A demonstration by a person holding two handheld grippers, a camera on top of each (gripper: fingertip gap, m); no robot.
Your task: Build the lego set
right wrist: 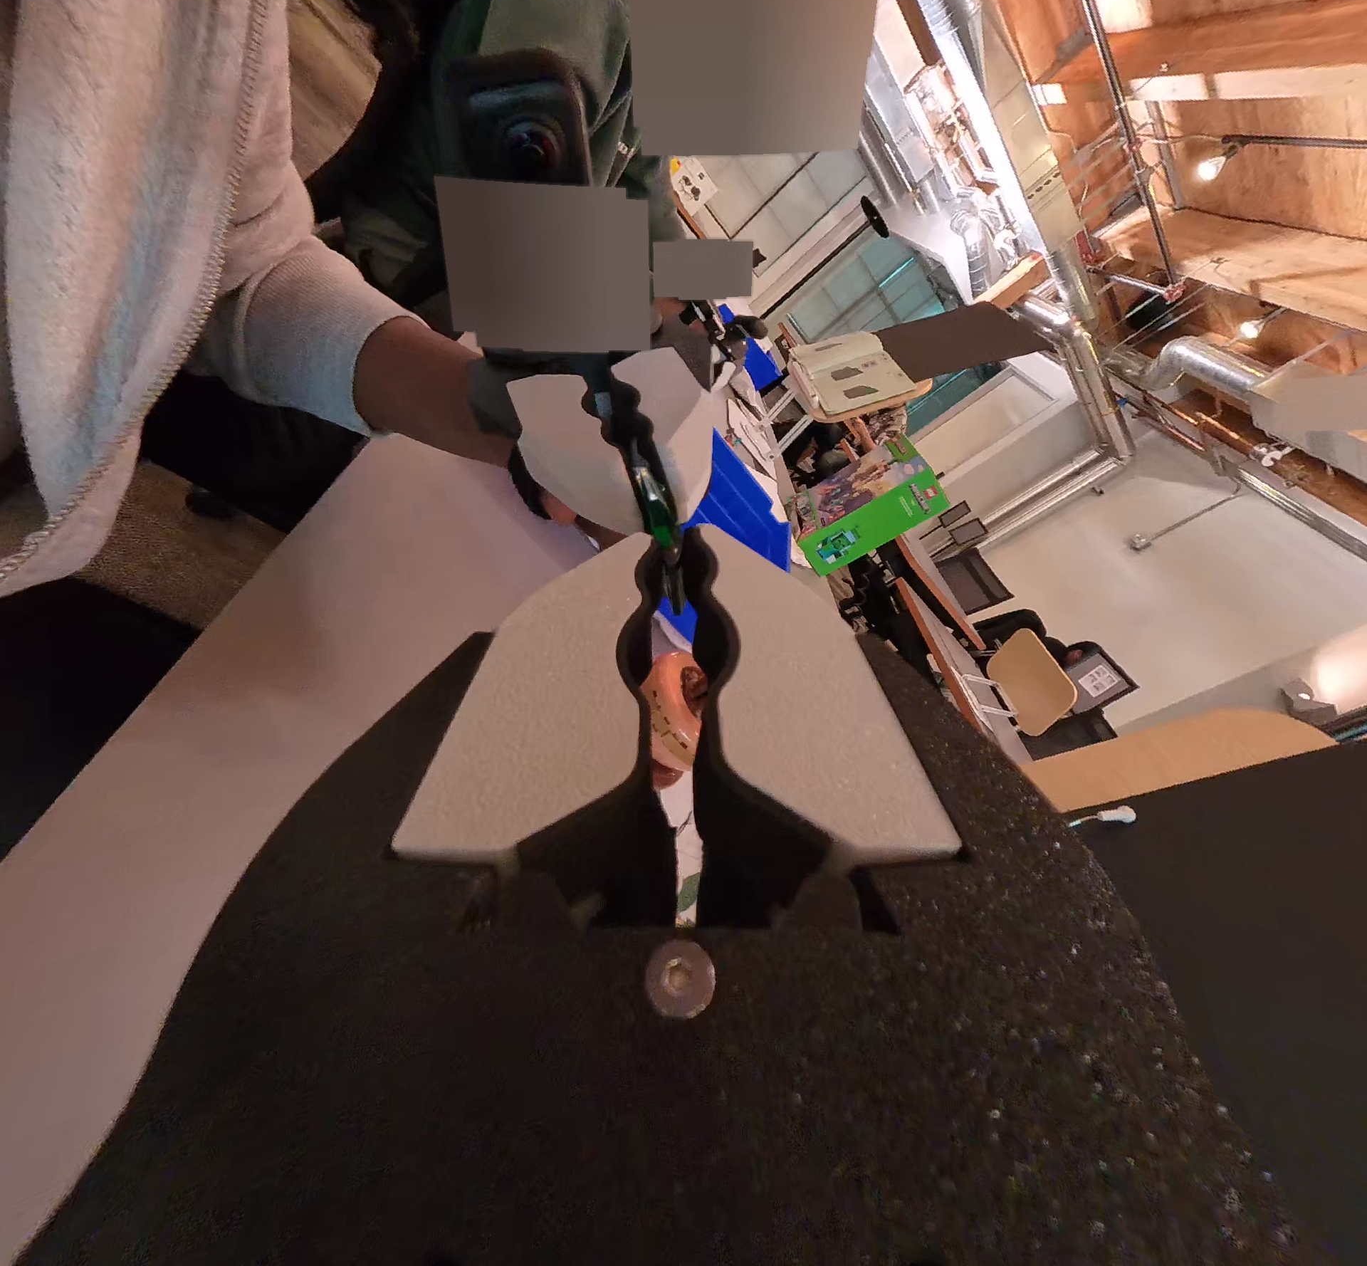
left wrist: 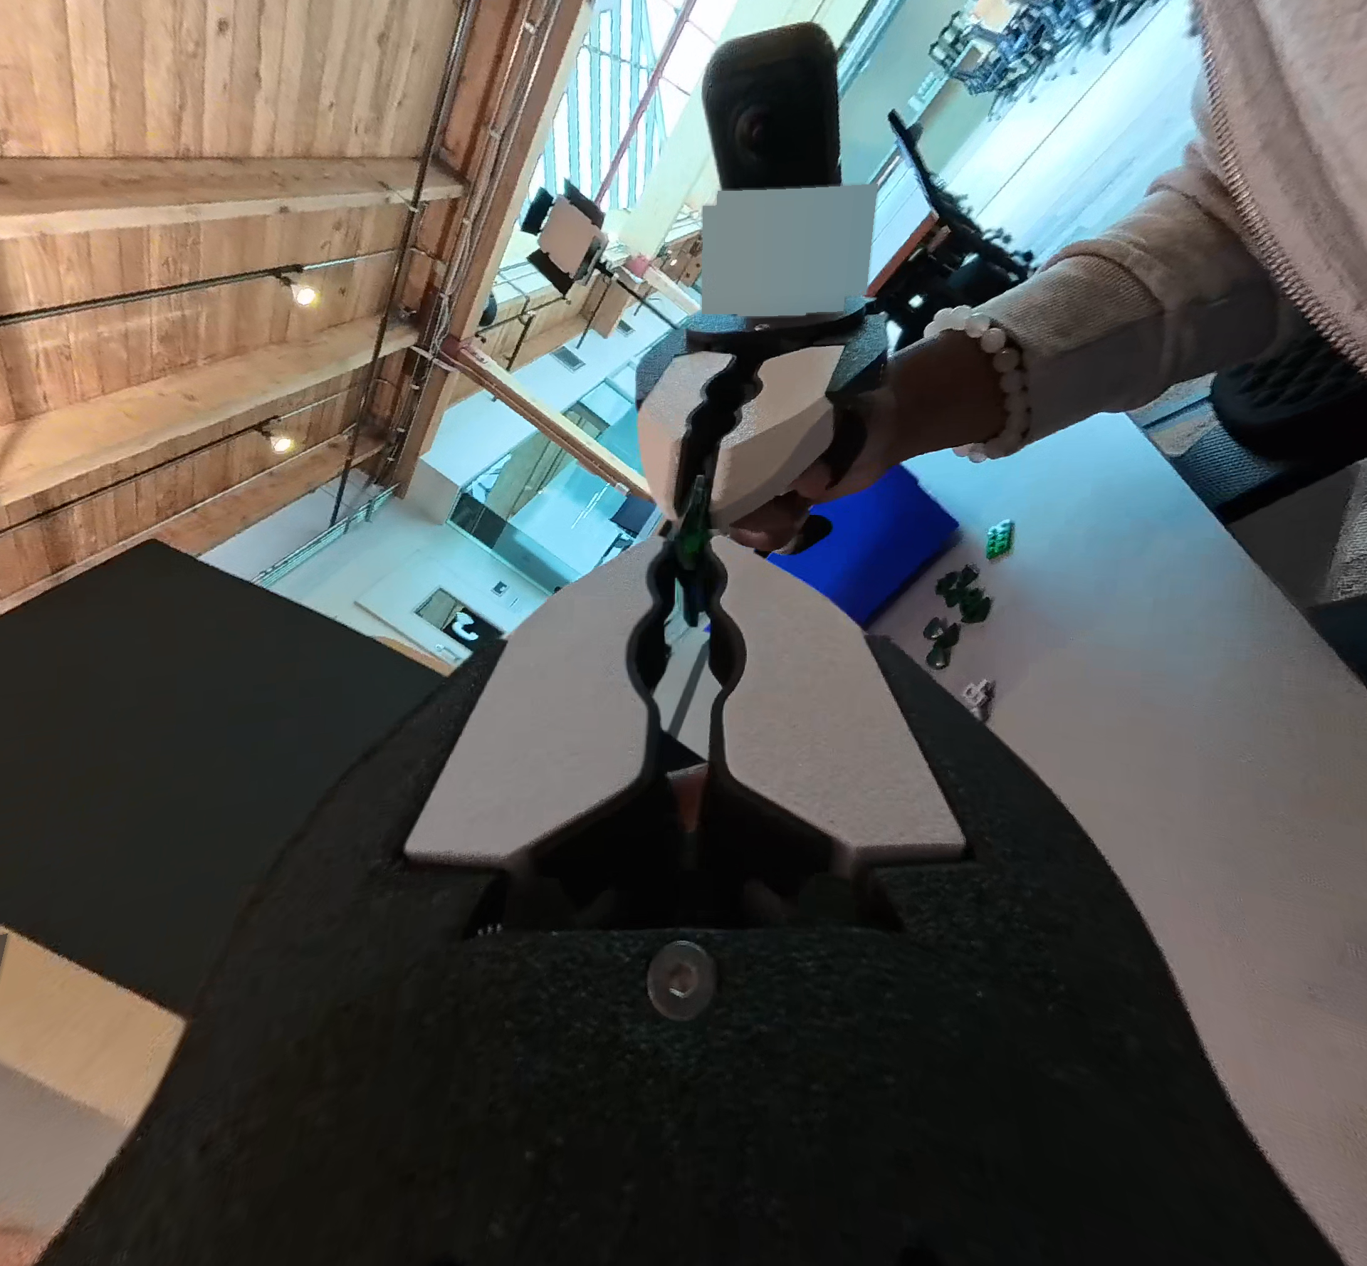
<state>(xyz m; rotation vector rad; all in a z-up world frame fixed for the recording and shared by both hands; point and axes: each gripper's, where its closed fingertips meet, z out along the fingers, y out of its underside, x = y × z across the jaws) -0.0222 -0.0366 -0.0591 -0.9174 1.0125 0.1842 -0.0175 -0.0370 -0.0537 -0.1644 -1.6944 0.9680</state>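
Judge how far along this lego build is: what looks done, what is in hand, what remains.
Done: little shows finished. In hand: left gripper and right gripper meet tip to tip, both shut on a small green piece. Left: loose green pieces lie on the white table.

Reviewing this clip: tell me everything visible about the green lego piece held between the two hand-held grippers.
The green lego piece is small, glossy, translucent green plastic with darker parts attached, too small to make out fully. It is held in the air above the white table, tilted, not resting on anything. The left hand-held gripper pinches its near end and the right hand-held gripper its far end, tips almost meeting. In the right wrist view it shows likewise, clamped between both.
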